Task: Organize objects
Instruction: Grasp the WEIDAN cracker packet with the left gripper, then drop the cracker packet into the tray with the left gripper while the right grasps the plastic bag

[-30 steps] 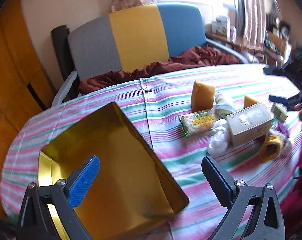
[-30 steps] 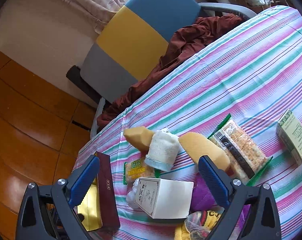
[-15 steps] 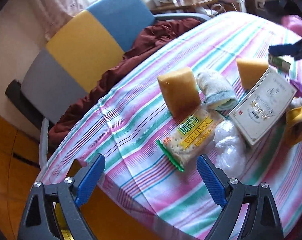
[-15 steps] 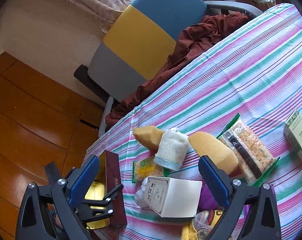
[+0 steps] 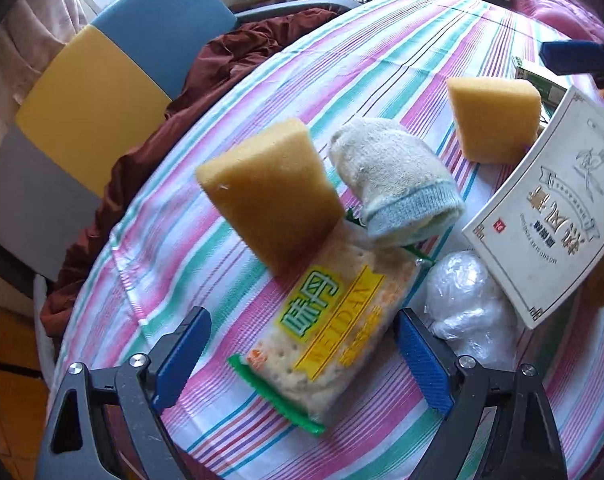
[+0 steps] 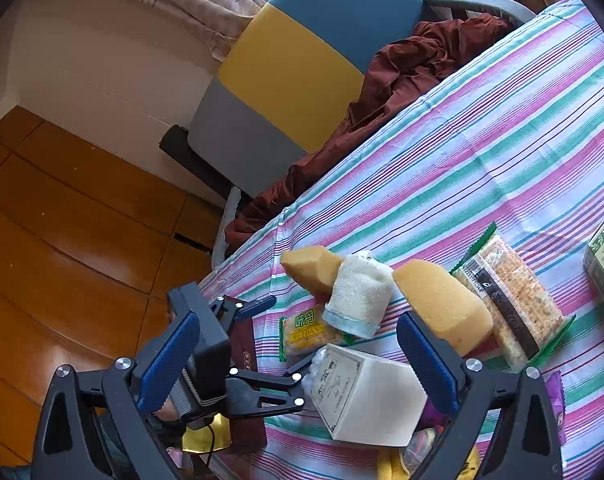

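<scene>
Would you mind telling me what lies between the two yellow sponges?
A rolled white towel lies between the sponges, clearest in the left wrist view.

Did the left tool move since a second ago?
Yes. The left tool swung away from the gold box toward the cracker packet, which now lies between its open fingers.

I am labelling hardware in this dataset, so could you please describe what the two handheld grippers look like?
Both look alike. The left gripper has two dark grey plastic arms with triangular cut-outs and silver rivets, each ending in a blue ribbed pad. The right gripper is the same. Seen from the right wrist view, the left gripper carries a boxy black body with a thin black cable beneath. No sleeves show.
</scene>
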The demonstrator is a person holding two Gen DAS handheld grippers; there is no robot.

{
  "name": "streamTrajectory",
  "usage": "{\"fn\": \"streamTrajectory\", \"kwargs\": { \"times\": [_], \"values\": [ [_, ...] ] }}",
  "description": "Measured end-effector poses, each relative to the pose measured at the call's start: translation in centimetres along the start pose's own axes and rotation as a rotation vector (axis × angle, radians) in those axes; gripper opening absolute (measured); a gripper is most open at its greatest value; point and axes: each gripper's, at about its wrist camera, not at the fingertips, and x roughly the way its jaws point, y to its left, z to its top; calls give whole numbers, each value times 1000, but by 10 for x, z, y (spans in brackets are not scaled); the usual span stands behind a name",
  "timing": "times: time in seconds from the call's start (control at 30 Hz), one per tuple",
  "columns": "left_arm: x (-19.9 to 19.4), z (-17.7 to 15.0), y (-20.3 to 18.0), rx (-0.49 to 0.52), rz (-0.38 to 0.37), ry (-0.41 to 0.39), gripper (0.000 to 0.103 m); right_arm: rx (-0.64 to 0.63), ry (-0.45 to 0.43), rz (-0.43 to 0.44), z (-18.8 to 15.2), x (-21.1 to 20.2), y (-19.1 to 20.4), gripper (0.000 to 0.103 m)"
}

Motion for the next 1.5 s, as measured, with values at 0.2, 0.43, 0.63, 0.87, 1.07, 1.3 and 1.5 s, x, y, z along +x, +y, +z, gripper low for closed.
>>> {"fn": "streamTrajectory", "kwargs": {
  "times": [0.2,0.43,0.63,0.87,1.07,1.3,1.5],
  "values": [
    [4,5,3,-108,-109,14,64,-1,2,-1,0,0,1,101],
    [-11,-8,-12,-229,-65,14,54,11,-9,-23,3,-2,-4,101],
    [-38,-38,-26,-350,-40,-2,51,-3,-10,-45,4,-2,-4,101],
    [-66,-75,-36,-453,-37,-30,51,-29,22,-107,3,8,-3,101],
    [-100,-102,-60,-499,-10,-69,51,-50,33,-149,-1,11,-3,101],
    [-111,-133,-99,-476,-39,-67,51,-99,-26,-159,-4,0,7,100],
    [-105,-154,-112,-439,-22,-64,51,-277,92,-154,-30,3,47,94]
  ]
}}
